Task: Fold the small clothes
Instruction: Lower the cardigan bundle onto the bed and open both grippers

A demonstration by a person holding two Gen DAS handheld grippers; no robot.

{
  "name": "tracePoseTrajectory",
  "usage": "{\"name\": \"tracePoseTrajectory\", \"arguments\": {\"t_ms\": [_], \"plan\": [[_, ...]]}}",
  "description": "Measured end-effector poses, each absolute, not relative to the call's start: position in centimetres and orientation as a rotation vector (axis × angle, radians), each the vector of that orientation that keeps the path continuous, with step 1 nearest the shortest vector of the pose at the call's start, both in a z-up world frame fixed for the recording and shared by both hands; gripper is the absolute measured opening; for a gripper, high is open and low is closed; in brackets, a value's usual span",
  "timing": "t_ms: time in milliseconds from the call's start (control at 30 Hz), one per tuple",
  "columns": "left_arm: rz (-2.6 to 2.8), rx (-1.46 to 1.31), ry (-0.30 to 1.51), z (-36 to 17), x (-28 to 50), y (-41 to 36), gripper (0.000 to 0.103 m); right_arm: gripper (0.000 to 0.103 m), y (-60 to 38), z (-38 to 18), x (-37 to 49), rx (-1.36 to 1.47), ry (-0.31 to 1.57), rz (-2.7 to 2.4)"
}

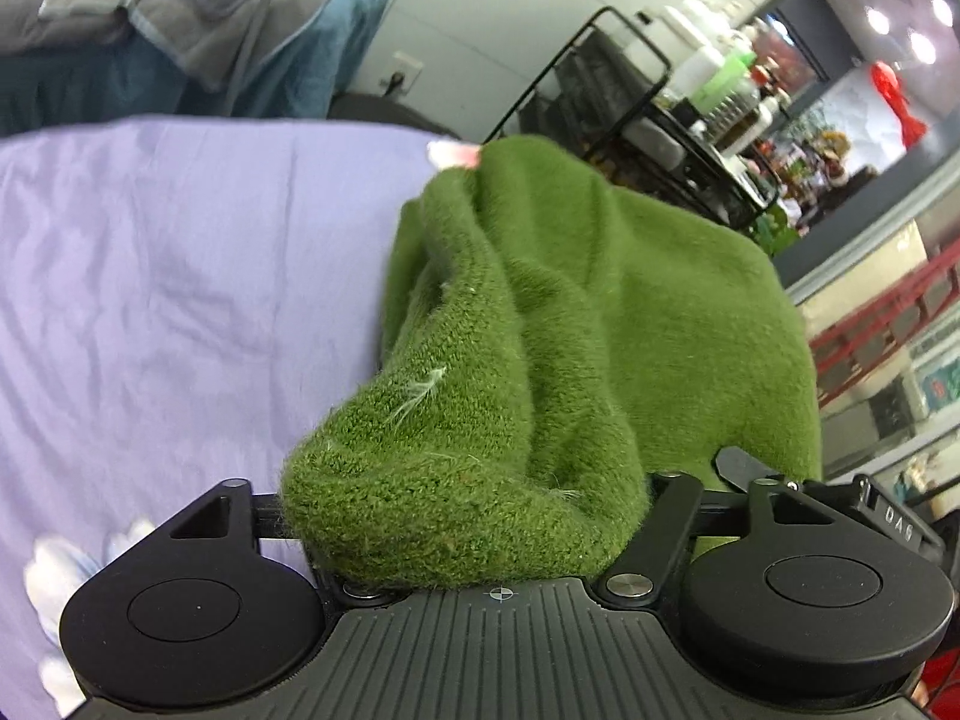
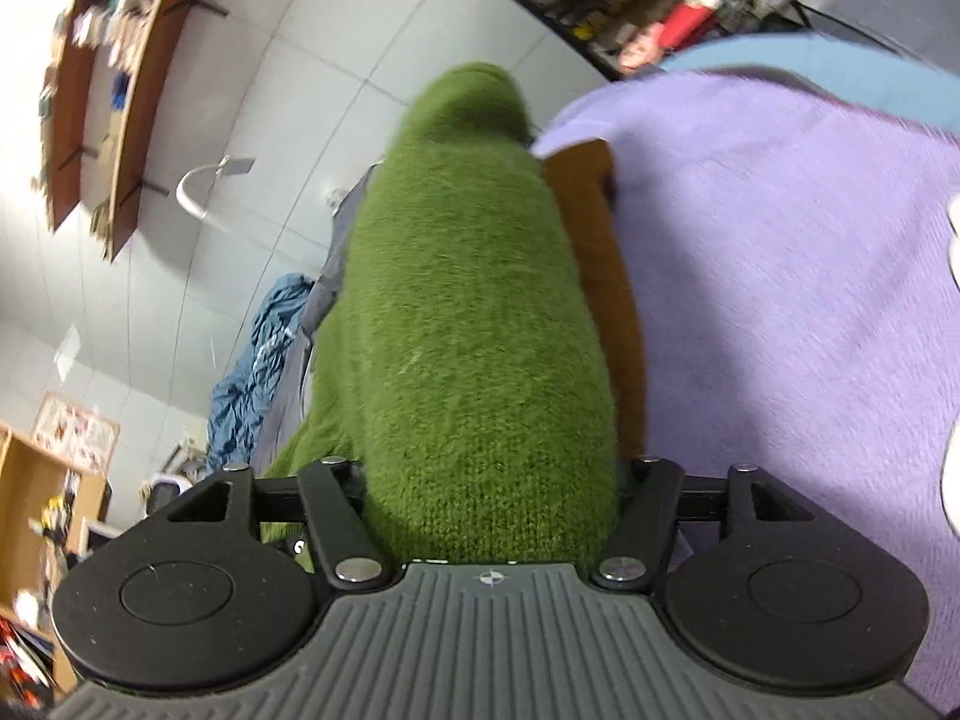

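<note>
A fuzzy green knitted garment lies bunched over my left gripper and hides most of both fingers. Only one pale pink fingertip pokes out at the far end, where the folds gather, so the jaws look shut on the cloth. The lavender bed sheet lies below. In the right wrist view the same green garment is draped lengthwise over my right gripper. One orange finger shows along its right side. The other finger is covered, and whether the pads press on the cloth is hidden.
Grey and blue bedding is heaped beyond the sheet. A black wire rack with bottles stands past the bed edge. Blue cloth hangs over the tiled floor at the left, wooden shelves line the wall, and a light blue cloth lies at the far right.
</note>
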State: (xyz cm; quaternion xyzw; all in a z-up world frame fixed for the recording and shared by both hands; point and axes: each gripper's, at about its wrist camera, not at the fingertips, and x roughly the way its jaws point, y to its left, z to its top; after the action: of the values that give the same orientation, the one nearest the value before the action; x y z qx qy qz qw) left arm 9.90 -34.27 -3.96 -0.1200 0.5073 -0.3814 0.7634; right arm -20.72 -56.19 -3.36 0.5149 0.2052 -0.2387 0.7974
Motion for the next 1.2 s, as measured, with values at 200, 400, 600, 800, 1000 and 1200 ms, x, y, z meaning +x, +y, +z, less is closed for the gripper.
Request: {"name": "tracePoseTrajectory", "arguments": {"t_ms": [200,400,600,800,1000,1200], "plan": [[-0.83,-0.254,1.121,-4.4,10.1,-33.8,0.103,0.076,-55.8,-3.0,-20.4,1.06,0.466,-0.533],[-0.835,-0.202,1.127,-3.5,10.1,-33.3,0.103,0.082,-54.6,-0.7,-20.2,0.991,0.536,-0.61],[-0.828,0.093,1.041,0.0,8.7,-31.7,0.103,0.088,-52.7,3.3,-20.0,0.83,0.701,-0.726],[-0.831,0.419,0.893,4.4,5.7,-30.8,0.103,0.1,-47.0,9.4,-16.4,0.353,0.932,-0.752],[-0.841,0.519,0.907,6.9,4.4,-30.8,0.103,0.103,-42.2,11.5,-12.5,0.118,1.115,-0.618],[-0.826,0.525,0.845,8.7,3.4,-31.1,0.103,0.103,-40.1,10.9,-10.5,0.003,1.187,-0.578]]}}
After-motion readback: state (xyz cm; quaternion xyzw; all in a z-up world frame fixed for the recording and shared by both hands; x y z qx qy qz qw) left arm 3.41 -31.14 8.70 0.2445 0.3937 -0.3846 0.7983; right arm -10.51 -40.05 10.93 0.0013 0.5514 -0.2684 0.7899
